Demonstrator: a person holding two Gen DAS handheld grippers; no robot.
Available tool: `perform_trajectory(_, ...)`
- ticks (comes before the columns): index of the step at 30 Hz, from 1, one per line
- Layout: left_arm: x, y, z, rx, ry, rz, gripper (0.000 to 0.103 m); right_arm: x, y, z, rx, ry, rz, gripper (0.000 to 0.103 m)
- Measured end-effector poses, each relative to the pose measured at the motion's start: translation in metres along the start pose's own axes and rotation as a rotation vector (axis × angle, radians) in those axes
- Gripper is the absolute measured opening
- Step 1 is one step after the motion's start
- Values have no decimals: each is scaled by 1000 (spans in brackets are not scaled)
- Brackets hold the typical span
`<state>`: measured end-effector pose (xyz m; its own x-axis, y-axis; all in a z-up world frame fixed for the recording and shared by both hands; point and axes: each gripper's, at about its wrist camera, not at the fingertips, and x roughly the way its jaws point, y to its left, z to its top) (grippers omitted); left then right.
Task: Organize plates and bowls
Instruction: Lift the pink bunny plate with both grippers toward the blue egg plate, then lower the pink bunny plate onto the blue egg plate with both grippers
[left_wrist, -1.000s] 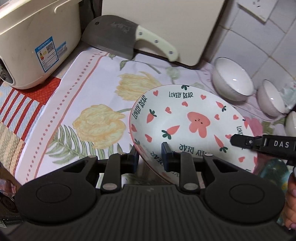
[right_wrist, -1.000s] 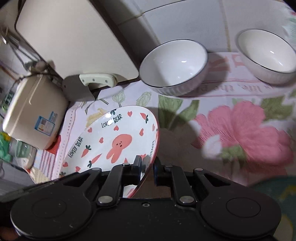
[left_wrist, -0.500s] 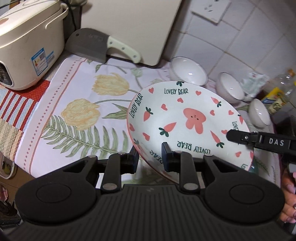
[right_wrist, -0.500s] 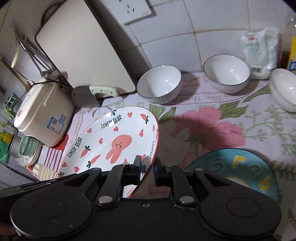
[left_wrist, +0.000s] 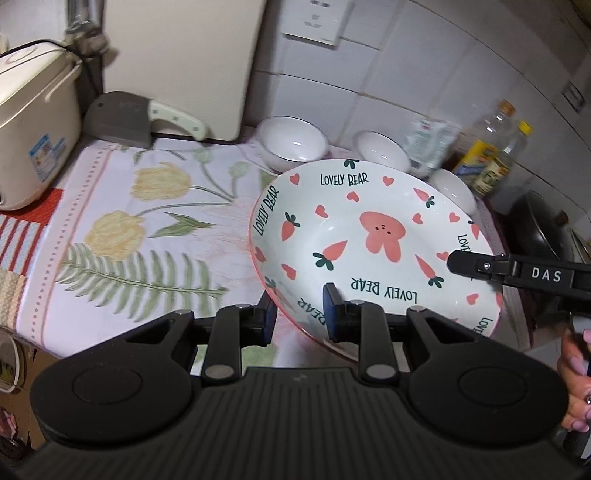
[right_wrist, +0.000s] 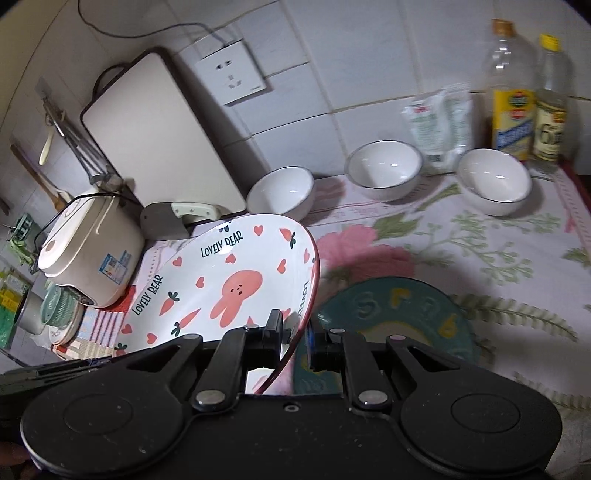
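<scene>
A white "Lovely Bear" plate (left_wrist: 369, 240) with a pink rabbit and carrots is held up above the counter, tilted. My left gripper (left_wrist: 300, 317) is shut on its near rim. My right gripper (right_wrist: 295, 332) is shut on its other rim; the plate (right_wrist: 229, 280) fills the left of that view. The right gripper's finger (left_wrist: 480, 264) shows at the plate's right edge. A teal plate (right_wrist: 402, 310) lies on the cloth under the right gripper. Three white bowls (right_wrist: 282, 192) (right_wrist: 384, 168) (right_wrist: 493, 181) stand in a row by the wall.
A floral cloth (left_wrist: 155, 221) covers the counter. A rice cooker (left_wrist: 33, 129) stands at the left, a cleaver (left_wrist: 125, 120) and cutting board (left_wrist: 181, 59) lean at the back. Oil bottles (right_wrist: 513, 92) and a packet (right_wrist: 439, 125) stand at the right; a dark pan (left_wrist: 543, 229) lies beyond.
Both grippers have lifted the rabbit plate up and back from the counter. More of the wall, bowls and bottles has come into view, and the teal plate now shows beneath.
</scene>
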<state>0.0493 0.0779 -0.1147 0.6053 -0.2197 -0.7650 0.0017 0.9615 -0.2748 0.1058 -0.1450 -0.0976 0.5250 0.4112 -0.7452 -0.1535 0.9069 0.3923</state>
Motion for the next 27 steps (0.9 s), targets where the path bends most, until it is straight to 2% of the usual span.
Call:
perform_trajectory(7,3,-42,-7,90,19,-48,24,-31,-36,-13,68,-27,-31,17)
perform_trajectory(13,6,-60,-14,134,52,-98,24,-47,-60,-22,100,-29,-37,17)
perform_trajectory(20,22,-65,-24,153,96,-106,24,-43,-76,-38,137,-8,-45,18)
perform_trajectory(27,49,-56,-39,121,164,-129,24,-25,-91,-56,175,29,-60,18)
